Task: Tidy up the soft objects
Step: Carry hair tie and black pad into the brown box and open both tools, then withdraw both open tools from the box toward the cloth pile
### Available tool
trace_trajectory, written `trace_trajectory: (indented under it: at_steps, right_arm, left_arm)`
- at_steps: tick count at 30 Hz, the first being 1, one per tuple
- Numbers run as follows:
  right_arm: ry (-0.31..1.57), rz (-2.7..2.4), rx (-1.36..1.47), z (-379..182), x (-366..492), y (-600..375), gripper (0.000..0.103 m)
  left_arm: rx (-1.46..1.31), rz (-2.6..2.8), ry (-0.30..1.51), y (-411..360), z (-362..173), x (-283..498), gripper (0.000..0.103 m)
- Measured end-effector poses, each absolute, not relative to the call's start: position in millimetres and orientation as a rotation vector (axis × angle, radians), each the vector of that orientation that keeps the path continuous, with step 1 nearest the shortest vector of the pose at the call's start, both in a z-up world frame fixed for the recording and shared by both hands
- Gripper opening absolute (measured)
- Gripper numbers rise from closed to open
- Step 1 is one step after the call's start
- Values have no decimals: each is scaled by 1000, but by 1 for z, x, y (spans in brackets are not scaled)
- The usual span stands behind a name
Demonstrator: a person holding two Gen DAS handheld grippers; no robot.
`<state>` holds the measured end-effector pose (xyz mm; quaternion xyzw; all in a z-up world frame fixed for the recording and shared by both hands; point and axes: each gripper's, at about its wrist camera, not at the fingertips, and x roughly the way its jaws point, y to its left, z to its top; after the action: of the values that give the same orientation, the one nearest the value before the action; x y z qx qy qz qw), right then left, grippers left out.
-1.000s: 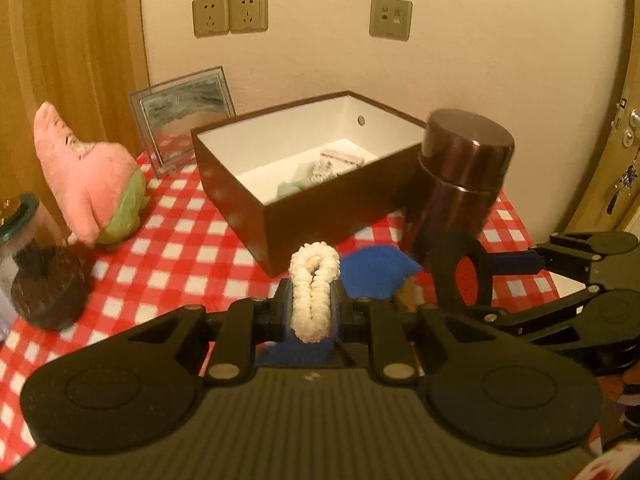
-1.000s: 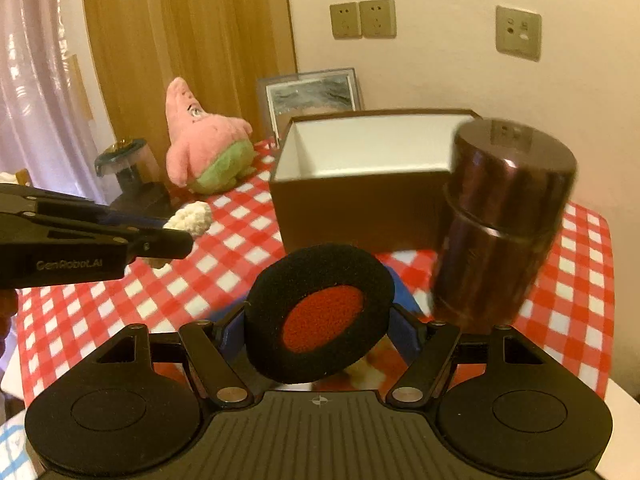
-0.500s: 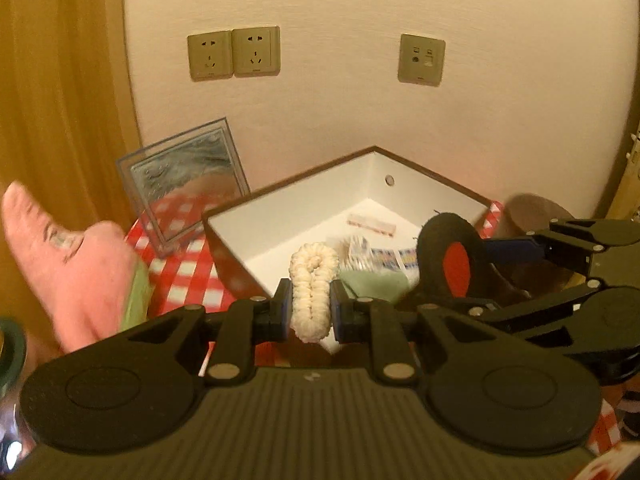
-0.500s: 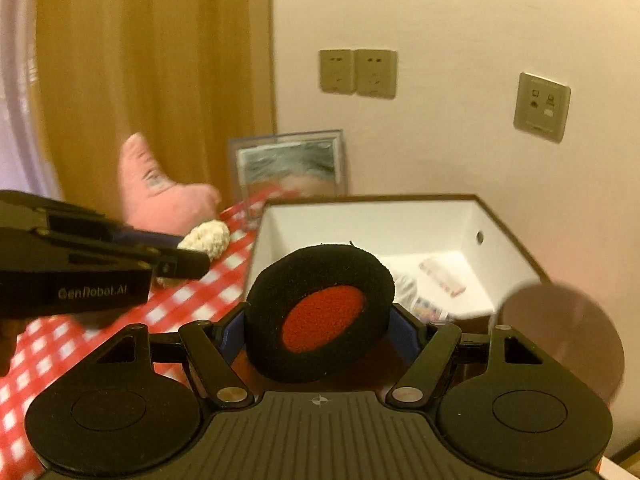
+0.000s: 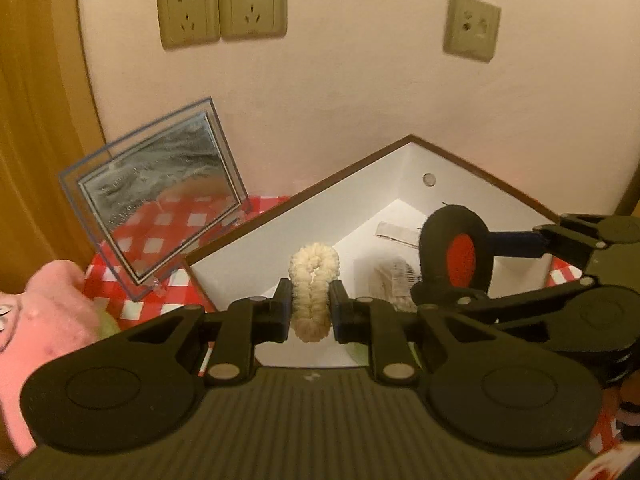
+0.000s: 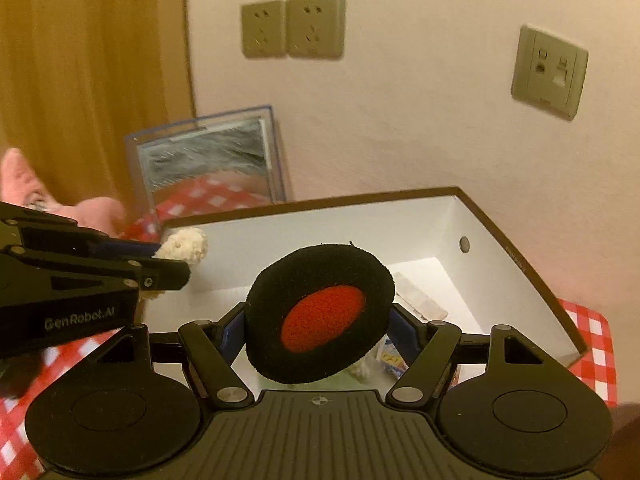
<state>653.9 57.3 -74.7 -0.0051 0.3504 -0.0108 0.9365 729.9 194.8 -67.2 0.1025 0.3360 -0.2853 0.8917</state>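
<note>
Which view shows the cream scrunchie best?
The left wrist view: the scrunchie sits centred, its whole loop visible between the left gripper pads. The right wrist view shows only its fluffy end poking past that gripper's fingers.

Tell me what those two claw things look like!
Both are matte black. The left claw has a ribbed body, two round discs, thin jointed bars with silver rivets, and blue strips along its fingers. Its side says GenRobot.AI in pale letters. The right claw is built the same.
</note>
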Motion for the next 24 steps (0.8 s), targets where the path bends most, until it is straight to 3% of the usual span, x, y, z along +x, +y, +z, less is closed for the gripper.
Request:
trace_trajectory:
  at_steps: [3, 6, 13, 17, 21, 24]
  right_arm:
    - [740, -27, 9, -85, 667, 51, 72]
    - [756, -32, 29, -92, 677, 47, 73]
    - [757, -18, 115, -101, 686, 41, 75]
    - [752, -31, 146, -104, 688, 40, 80]
    - [748, -53, 136, -101, 686, 41, 87]
    - [755, -51, 127, -99, 682, 41, 91]
  left_arm:
    - [211, -598, 732, 190, -79, 752, 19]
    - [231, -603, 754, 185, -89, 768, 35]
    - [231, -582, 787, 185, -101, 785, 40]
    - [223, -578, 792, 188, -102, 788, 44]
    - [247, -575, 785, 187, -102, 786, 56]
    - [250, -565, 784, 189, -102, 787, 57]
